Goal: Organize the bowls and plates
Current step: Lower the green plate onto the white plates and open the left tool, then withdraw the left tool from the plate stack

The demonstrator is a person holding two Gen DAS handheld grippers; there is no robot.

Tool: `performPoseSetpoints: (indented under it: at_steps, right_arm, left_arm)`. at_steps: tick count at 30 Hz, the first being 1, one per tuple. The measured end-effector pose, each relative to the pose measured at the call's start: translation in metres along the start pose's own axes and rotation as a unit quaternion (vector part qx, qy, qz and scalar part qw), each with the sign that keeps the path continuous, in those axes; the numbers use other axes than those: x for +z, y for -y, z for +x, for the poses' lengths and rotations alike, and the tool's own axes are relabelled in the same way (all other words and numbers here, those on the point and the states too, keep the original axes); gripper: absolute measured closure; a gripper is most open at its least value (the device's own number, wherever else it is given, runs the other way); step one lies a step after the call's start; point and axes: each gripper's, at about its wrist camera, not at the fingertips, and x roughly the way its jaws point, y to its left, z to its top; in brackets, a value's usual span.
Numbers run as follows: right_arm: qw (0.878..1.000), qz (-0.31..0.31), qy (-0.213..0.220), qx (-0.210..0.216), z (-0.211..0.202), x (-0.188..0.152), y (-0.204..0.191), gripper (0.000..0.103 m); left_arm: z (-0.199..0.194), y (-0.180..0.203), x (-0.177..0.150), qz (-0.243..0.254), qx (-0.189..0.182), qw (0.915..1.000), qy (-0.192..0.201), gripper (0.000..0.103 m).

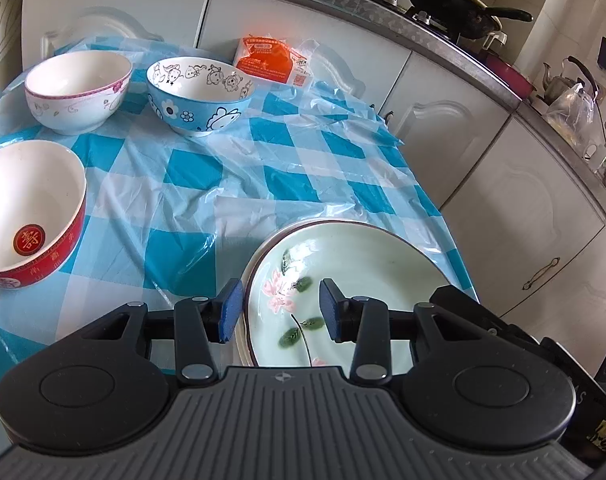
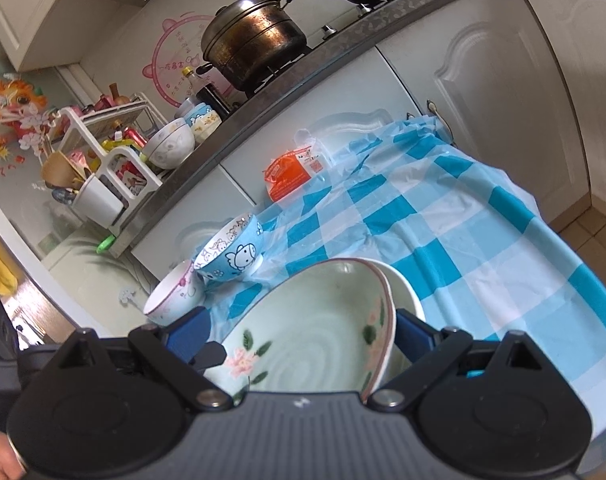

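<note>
while the left gripper (image 1: 281, 308) hangs with its jaws apart over the near rim of the green flowered plate (image 1: 355, 264), one blue pad just outside that rim and the other above the painted lotus, nothing is clamped between them. the green flowered plate sits on top of a white plate (image 1: 246, 276) whose edge peeks out beneath it on the left, and the pair rests on the blue checked tablecloth (image 1: 231, 168). taking the green flowered plate as the landmark: the red bowl (image 1: 31, 212) stands well apart to its left, the white bowl with pink trim (image 1: 77, 92) and the blue cartoon bowl (image 1: 199, 96) lie beyond it on the far side of the cloth, just beside each other, and the orange packet (image 1: 265, 60) lies farther still, near the cabinet doors. in the right wrist view the right gripper (image 2: 303, 340) is spread wide, its fingers either side of the green flowered plate (image 2: 315, 328); whether the pads touch the plate cannot be told. there the white plate (image 2: 407, 300) shows behind the green one's right edge, and the blue cartoon bowl (image 2: 233, 254) and white bowl with pink trim (image 2: 175, 300) sit beyond it to the left, touching or nearly so.
</note>
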Motion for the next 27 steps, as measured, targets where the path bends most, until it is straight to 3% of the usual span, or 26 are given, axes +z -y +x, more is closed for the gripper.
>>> performPoseSetpoints:
  at_steps: [12,18,20,27]
  right_arm:
    - [0.999,-0.028,0.011,-0.016,-0.003,-0.001,-0.004,0.005]
    - [0.997,-0.06,0.046,-0.033,-0.019,0.003,-0.015,0.001]
    - [0.996,-0.059,0.051,-0.035,-0.024,0.004,-0.017,0.001]
    - [0.996,-0.054,0.058,-0.041,-0.037,0.0,-0.022,0.001]
  left_arm:
    - [-0.016,0.001,0.002,0.018,0.021,0.9989,0.038,0.05]
    - [-0.027,-0.003,0.0,0.014,0.033,0.998,0.053,0.038]
    - [-0.034,-0.004,-0.002,0.014,0.039,0.9973,0.06,0.03]
    - [-0.054,-0.016,-0.008,0.002,0.059,0.9954,0.075,0.015]
